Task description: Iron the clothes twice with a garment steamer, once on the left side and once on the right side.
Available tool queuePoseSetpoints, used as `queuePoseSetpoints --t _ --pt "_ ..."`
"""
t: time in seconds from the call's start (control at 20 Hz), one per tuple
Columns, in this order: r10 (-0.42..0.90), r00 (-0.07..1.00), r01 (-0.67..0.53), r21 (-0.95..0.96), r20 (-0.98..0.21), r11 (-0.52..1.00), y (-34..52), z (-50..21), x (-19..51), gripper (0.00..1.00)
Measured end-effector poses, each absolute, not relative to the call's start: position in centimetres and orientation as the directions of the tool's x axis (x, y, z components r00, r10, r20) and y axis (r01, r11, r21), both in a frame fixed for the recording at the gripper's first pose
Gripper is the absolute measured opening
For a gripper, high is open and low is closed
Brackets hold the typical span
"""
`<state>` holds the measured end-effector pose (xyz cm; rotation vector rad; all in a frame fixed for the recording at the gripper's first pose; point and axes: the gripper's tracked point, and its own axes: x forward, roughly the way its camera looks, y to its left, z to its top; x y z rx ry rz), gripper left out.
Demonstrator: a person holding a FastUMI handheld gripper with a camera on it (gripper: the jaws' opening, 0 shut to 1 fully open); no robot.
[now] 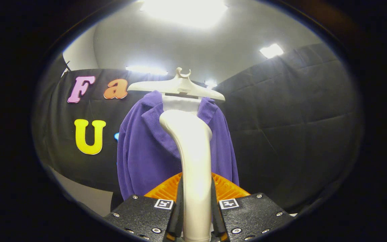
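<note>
Two fingers of gripper clamped on white garment steamer handle, rising toward 12 o'clock. Purple garment on white hanger just beyond steamer head, dark cloth wall behind.

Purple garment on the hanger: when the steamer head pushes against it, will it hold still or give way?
Probably gives way: the purple garment hangs loose from a white hanger, so it looks soft and may swing or fold. The steamer, clamped between the gripper fingers, looks rigid and smooth, so it may slip.
</note>
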<state>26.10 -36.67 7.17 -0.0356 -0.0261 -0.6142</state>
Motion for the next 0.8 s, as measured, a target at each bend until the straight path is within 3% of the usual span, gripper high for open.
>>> queuePoseSetpoints --t 0.45,0.8 --pt "-0.619 0.785 0.62 -0.024 0.033 0.784 -41.8 11.0 29.3 0.35" --pt "-0.647 0.761 0.646 -0.037 -0.039 0.762 -44.3 6.3 32.5 0.35"
